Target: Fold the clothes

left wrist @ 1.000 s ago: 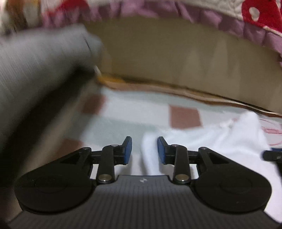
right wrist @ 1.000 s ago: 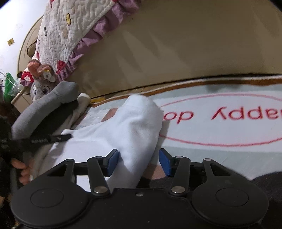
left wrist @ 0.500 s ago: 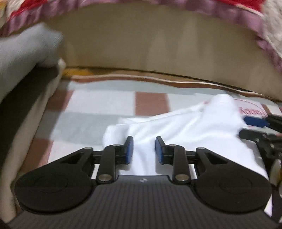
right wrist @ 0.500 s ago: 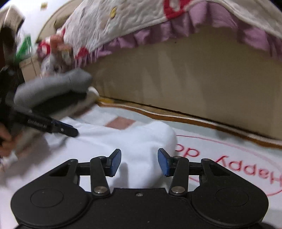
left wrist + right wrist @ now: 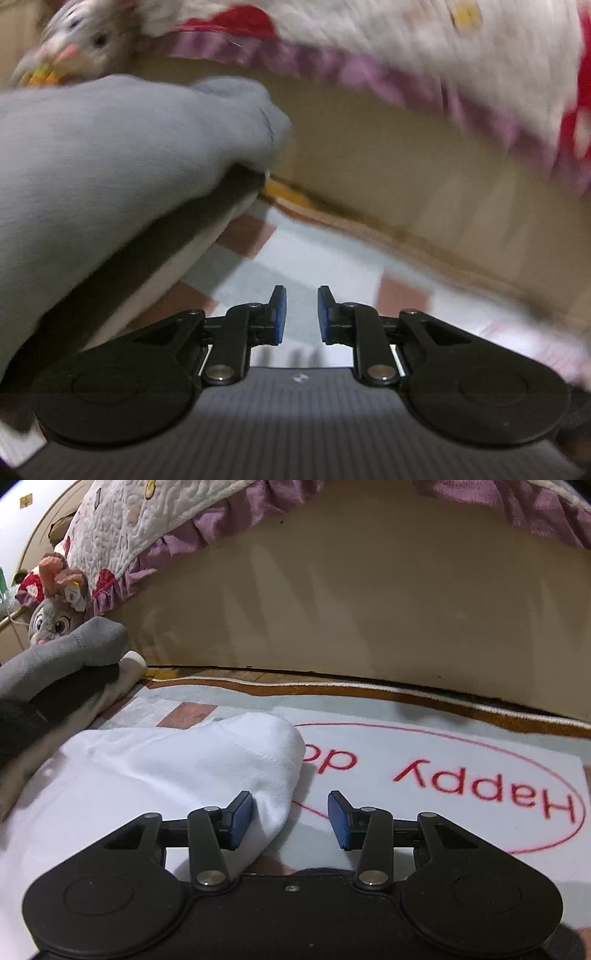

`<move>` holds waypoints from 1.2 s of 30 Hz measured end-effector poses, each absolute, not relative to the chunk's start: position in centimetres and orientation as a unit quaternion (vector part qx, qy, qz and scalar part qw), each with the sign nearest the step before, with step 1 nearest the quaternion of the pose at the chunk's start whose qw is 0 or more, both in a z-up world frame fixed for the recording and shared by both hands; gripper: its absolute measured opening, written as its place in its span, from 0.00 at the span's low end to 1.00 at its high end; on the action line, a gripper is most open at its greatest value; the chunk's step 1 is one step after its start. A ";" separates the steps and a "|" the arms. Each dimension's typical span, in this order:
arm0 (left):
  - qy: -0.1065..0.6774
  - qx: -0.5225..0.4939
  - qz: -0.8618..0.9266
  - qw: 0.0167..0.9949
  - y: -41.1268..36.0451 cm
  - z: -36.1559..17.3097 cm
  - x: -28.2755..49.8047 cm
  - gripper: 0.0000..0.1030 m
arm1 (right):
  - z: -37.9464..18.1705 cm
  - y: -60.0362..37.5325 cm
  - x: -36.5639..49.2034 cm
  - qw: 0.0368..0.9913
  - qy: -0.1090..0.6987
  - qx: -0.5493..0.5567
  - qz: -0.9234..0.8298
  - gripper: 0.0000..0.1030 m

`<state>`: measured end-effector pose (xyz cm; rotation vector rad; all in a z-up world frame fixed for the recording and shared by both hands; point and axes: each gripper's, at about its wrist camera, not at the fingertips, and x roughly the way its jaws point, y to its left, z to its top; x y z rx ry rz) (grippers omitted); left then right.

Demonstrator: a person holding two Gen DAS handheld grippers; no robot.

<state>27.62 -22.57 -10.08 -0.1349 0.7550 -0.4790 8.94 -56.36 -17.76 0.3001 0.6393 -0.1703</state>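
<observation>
A white garment (image 5: 166,768) lies bunched on the rug (image 5: 461,746) in the right wrist view, its folded right edge raised in a hump. My right gripper (image 5: 291,819) hovers low over that edge. Its jaws are closing, with the cloth's edge between them beside the left pad (image 5: 242,818), and neither pad presses on it. In the blurred left wrist view my left gripper (image 5: 301,314) hangs over bare chequered rug (image 5: 314,258). Its jaws are closing with nothing between them, and a narrow gap remains. The white garment does not show there.
A pile of grey, black and cream folded clothes (image 5: 110,155) (image 5: 66,646) sits at the left. Behind the rug runs the beige bed base (image 5: 369,609) under a frilled quilt (image 5: 147,517). A plush rabbit (image 5: 51,616) sits at the far left.
The left gripper has swung left off the white garment to bare rug beside the grey pile, and its jaws have narrowed. It has left the right wrist view. The right jaws have narrowed slightly.
</observation>
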 end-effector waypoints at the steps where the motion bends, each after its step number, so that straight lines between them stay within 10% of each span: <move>1: 0.372 -0.078 -0.242 0.893 -21.8 -9.5 26.9 0.17 | -17.7 -56.6 8.9 0.933 0.315 0.143 -0.101 0.46; 9: 0.452 -0.019 -0.266 0.851 -19.3 -13.7 19.6 0.21 | -16.1 -57.5 7.4 0.913 0.301 0.274 -0.023 0.43; 12: 0.454 0.009 -0.229 0.861 -18.4 -15.4 19.8 0.42 | -15.6 -56.6 6.5 0.901 0.297 0.315 0.015 0.46; 36: 0.547 -0.090 -0.279 0.784 -13.6 -16.7 18.1 0.53 | -19.5 -47.9 -1.1 0.788 0.426 0.439 0.067 0.52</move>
